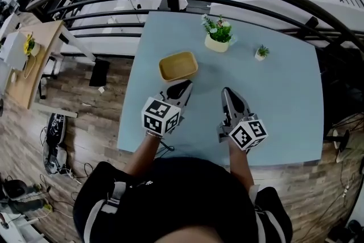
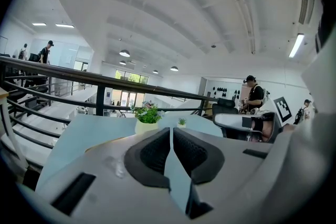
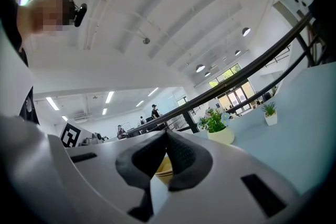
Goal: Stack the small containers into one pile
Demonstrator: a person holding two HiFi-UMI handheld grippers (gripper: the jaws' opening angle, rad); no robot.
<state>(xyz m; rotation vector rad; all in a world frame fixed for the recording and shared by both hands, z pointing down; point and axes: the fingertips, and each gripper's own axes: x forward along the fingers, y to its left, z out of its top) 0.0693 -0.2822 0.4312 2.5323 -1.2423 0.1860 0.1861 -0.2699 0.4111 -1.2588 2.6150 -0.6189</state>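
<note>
One yellow pile of containers (image 1: 178, 66) sits on the worktop (image 1: 284, 111). The left gripper (image 1: 185, 87) and right gripper (image 1: 226, 91) have their jaws closed and empty. Stacking looks done.

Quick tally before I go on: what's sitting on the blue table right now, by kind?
yellow container: 1 (whether it is several nested together cannot be told from here)
potted plants: 2, the large potted plant and the small potted plant
Total: 3
</note>
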